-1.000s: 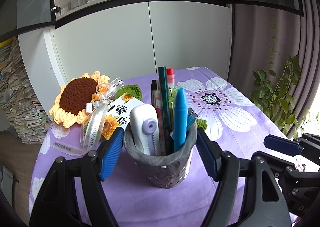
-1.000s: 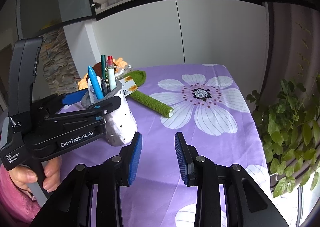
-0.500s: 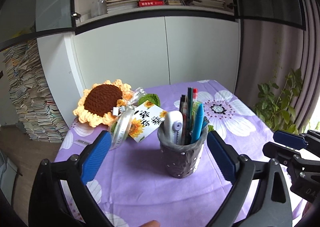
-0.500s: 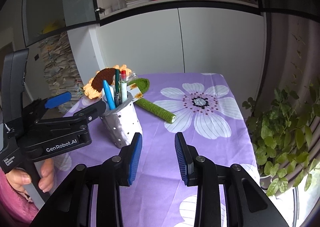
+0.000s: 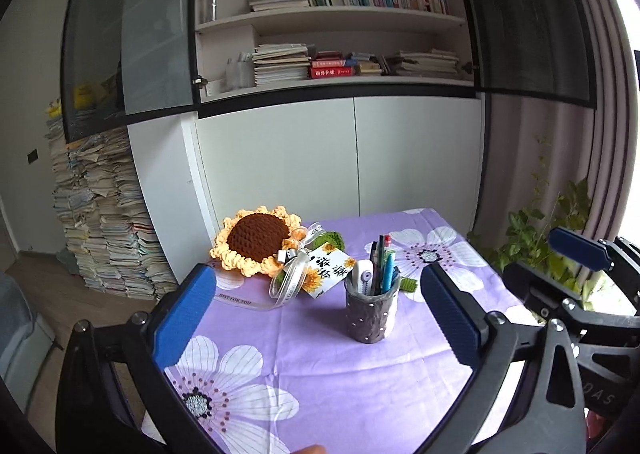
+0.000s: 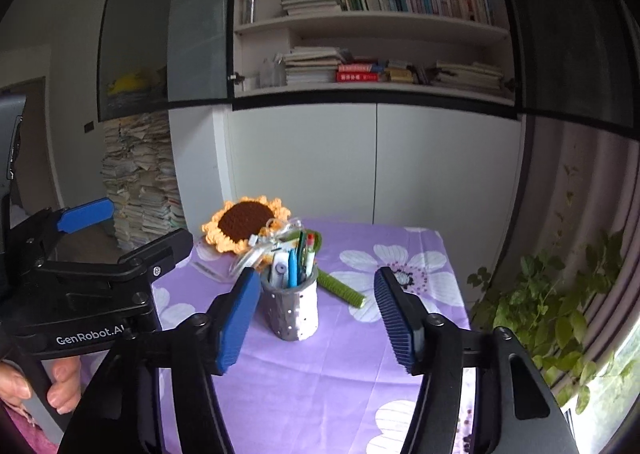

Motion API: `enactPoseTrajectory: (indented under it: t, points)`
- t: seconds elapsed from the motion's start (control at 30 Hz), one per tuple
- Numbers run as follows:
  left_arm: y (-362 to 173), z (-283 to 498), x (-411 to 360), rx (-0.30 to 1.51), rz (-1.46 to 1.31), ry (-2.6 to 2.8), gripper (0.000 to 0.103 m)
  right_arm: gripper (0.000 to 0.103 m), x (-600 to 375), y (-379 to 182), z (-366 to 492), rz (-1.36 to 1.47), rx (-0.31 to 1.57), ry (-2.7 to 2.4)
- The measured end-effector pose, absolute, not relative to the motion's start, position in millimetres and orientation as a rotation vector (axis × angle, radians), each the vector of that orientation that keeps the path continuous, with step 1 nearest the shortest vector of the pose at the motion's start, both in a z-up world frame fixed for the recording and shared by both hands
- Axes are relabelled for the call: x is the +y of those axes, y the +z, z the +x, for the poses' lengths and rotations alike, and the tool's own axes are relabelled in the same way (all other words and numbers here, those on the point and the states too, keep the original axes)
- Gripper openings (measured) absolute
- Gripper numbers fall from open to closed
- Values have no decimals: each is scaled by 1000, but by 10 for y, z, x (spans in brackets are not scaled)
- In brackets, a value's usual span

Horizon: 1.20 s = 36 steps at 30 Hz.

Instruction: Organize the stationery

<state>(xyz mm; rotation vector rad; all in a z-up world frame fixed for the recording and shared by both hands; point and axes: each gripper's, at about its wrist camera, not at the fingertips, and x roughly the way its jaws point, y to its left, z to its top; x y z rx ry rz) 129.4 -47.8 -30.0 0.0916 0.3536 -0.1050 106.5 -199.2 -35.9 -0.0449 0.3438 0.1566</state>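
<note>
A grey dotted pen holder stands upright on the purple flowered tablecloth, filled with pens, a blue marker and a white correction tape. My left gripper hangs well back from it and above the cloth. Its jaws are opening wide and nothing is between the blue pads. In the right wrist view the same holder sits beyond my right gripper. Those jaws are also opening and hold nothing. A person's hand grips the left tool's handle.
A crocheted sunflower with ribbon and a card lies behind the holder, and its green stem runs to the right. A potted plant stands right of the table. Cabinets, bookshelves and paper stacks fill the back.
The left gripper, whose pads stood tight at the pen holder's sides, has opened wide and drawn back and up. The right gripper has also pulled back, risen and opened wider.
</note>
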Motion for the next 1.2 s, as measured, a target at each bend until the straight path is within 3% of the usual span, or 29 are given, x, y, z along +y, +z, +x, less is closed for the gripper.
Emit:
enactPoseTrajectory:
  t: [0.1, 0.17, 0.23, 0.67, 1.2]
  points:
    - [-236, 1136, -426, 350, 71, -117, 102, 66, -1940, -196, 856, -58, 305, 114]
    - [-202, 1025, -413, 342, 73, -116, 102, 77, -1942, -113, 741, -40, 295, 97]
    - [-156, 914, -398, 330, 66, -121, 102, 82, -1965, -47, 614, -12, 277, 78]
    - [95, 352, -303, 214, 62, -131, 102, 84, -1958, 189, -33, 12, 178, 84]
    - [150, 142, -363, 168, 77, -136, 102, 90, -1988, 230, -244, 27, 117, 74]
